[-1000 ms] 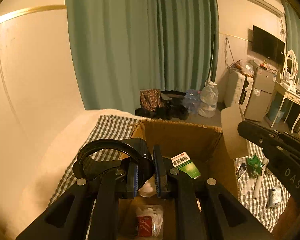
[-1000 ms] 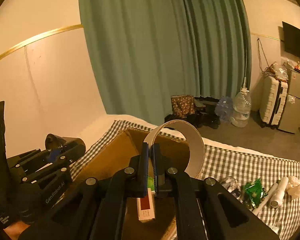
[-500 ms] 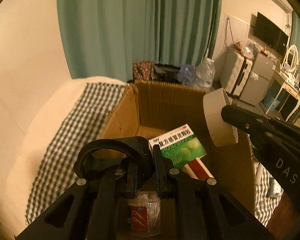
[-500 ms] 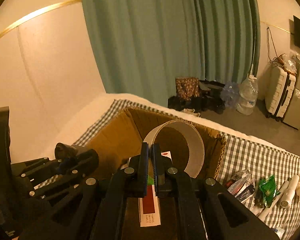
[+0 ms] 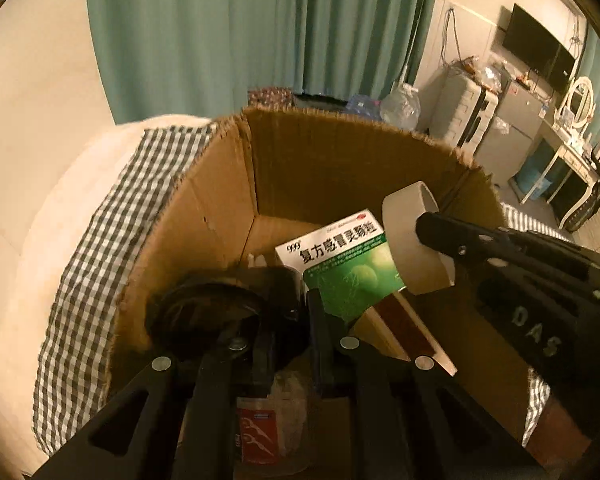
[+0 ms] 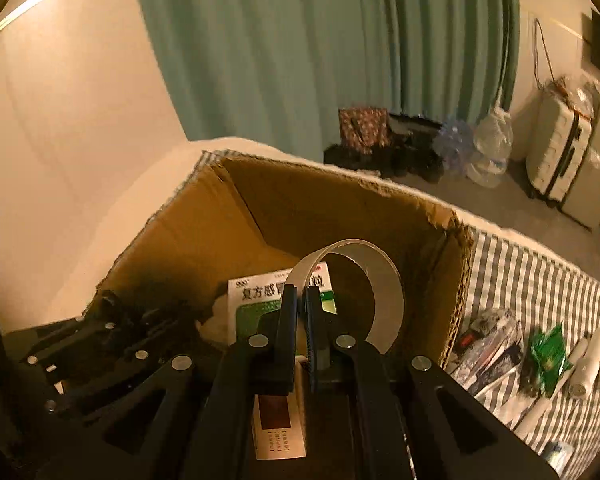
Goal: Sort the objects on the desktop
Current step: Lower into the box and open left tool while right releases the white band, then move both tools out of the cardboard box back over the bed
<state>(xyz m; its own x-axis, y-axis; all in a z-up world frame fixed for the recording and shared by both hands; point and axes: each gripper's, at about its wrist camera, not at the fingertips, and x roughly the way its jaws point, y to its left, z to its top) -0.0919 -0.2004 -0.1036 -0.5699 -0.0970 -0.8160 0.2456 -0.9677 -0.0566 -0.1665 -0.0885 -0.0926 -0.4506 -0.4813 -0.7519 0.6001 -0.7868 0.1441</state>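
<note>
Cardboard box (image 5: 220, 216) holds green medicine carton (image 5: 340, 272) (floss-pick bag (image 5: 260, 432) too).

The cardboard box (image 5: 228, 216) is open at the top, so a tool can pass in from above. Its far corner floor shows bare. The green medicine box (image 5: 340, 268), a red-and-white carton (image 6: 278, 424) and a bag of floss picks (image 5: 260, 432) fill the near part. Both tools crowd the opening: the left tool (image 5: 300, 320) with a black ring (image 5: 204, 312), the right tool (image 6: 302, 312) with a tape roll (image 6: 380, 280).
</note>
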